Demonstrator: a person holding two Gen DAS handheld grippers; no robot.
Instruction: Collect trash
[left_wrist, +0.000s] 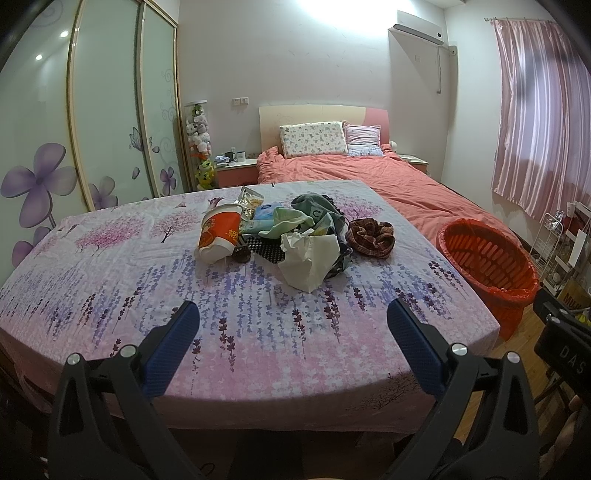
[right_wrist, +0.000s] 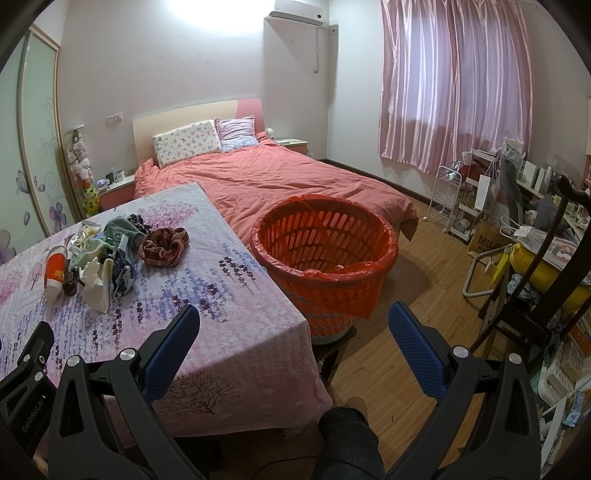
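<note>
A heap of trash lies mid-table on a floral cloth (left_wrist: 258, 332): a red and white paper cup (left_wrist: 218, 236) on its side, a crumpled white tissue (left_wrist: 310, 258), snack wrappers (left_wrist: 249, 201), green and grey cloths (left_wrist: 310, 212) and a plaid cloth (left_wrist: 371, 236). The heap also shows in the right wrist view (right_wrist: 99, 258). An orange basket (right_wrist: 325, 258) lined with a red bag stands right of the table (left_wrist: 487, 266). My left gripper (left_wrist: 291, 317) is open and empty, short of the heap. My right gripper (right_wrist: 293, 319) is open and empty, before the basket.
A bed with a salmon cover (right_wrist: 280, 181) lies behind the table. Sliding wardrobe doors (left_wrist: 103, 110) stand at left. Racks, bags and a dark chair (right_wrist: 535, 258) crowd the right side on a wooden floor (right_wrist: 413, 314). The person's knee (right_wrist: 347, 439) is below.
</note>
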